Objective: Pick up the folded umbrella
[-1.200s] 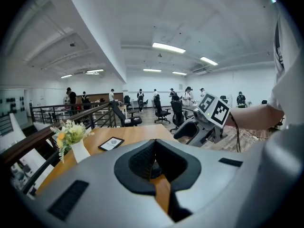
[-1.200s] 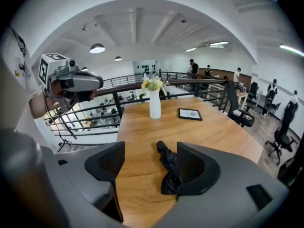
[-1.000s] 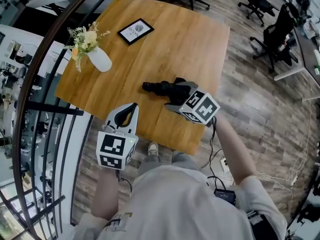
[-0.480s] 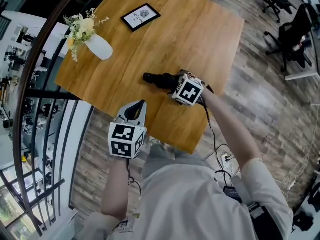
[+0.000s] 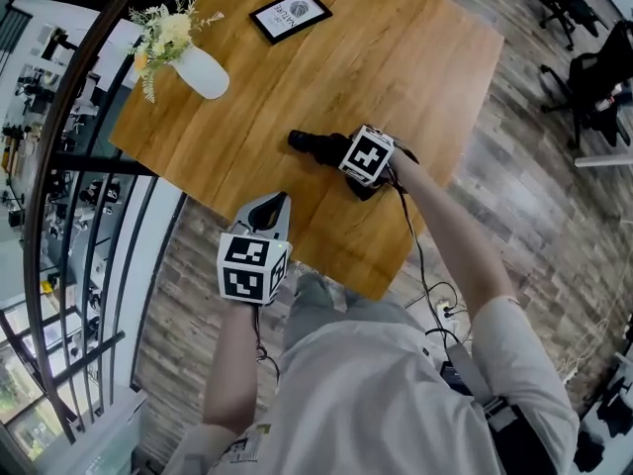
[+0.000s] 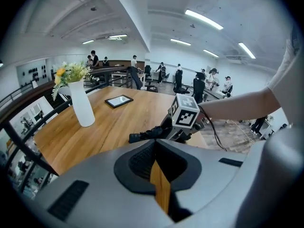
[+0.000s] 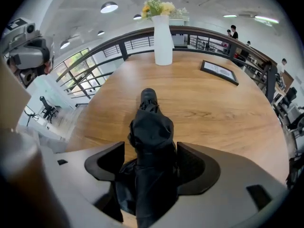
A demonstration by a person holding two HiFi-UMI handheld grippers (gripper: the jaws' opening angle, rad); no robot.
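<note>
The folded black umbrella (image 5: 315,146) lies on the wooden table (image 5: 396,57), near its front edge, handle end pointing left. My right gripper (image 5: 346,158) is lowered over its thick fabric end. In the right gripper view the umbrella (image 7: 151,127) runs between the two spread jaws of that gripper (image 7: 151,152), with a gap on the left side. My left gripper (image 5: 265,208) hovers by the table's near edge, jaws together and nothing in them. The left gripper view shows the umbrella (image 6: 145,136) ahead of that gripper (image 6: 159,167).
A white vase with flowers (image 5: 203,72) stands at the table's left corner, and a black picture frame (image 5: 290,15) lies at the far side. A dark railing (image 5: 89,166) curves along the left. Office chairs (image 5: 593,77) stand on the wooden floor to the right.
My right gripper has moved forward and down over the umbrella's fabric end, so the umbrella now sits between its jaws. The left gripper has barely shifted.
</note>
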